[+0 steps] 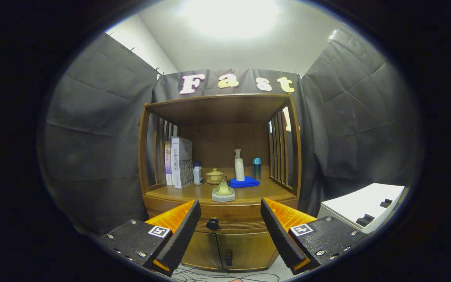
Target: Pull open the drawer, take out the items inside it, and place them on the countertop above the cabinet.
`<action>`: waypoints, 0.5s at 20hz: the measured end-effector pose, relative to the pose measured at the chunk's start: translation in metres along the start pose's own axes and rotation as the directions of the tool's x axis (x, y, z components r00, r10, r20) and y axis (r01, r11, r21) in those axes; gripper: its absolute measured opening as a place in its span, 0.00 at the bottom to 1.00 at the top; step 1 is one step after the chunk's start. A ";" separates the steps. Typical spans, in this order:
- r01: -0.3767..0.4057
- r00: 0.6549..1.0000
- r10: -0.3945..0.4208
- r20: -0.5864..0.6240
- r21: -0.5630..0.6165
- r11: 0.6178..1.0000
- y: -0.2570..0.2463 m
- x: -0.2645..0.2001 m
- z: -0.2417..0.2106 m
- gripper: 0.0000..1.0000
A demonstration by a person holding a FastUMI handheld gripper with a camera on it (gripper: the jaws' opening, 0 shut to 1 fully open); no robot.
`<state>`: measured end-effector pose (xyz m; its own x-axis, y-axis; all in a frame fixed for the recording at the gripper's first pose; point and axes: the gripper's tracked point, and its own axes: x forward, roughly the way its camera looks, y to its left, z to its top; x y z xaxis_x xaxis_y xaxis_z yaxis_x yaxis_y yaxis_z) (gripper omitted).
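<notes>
Between fingers, ahead: drawer point(225, 219), shut, knob point(212, 223) facing gripper point(230, 225) for straight pull. Fingers wide apart, holding nothing. Countertop point(257, 190) above: teapot point(223, 190), bottles, books; drawer contents hidden, possibly none.

Claw cam, level w/ drawer knob point(212, 223), facing cabinet point(225, 239) front, near.

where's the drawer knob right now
In the gripper view the dark drawer knob sits on the closed drawer front below the countertop, beyond the open gripper, nearer its left finger.
</notes>
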<state>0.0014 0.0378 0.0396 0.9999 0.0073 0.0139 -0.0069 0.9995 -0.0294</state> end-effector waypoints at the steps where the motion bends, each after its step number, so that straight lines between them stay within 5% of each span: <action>1: 0.004 1.000 -0.004 0.001 -0.004 1.000 -0.002 -0.003 0.000 0.95; 10: 0.002 1.000 -0.001 -0.022 0.009 1.000 -0.001 -0.004 -0.006 0.96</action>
<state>-0.0021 0.0361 0.0332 1.0000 0.0053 -0.0082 -0.0055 0.9998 -0.0205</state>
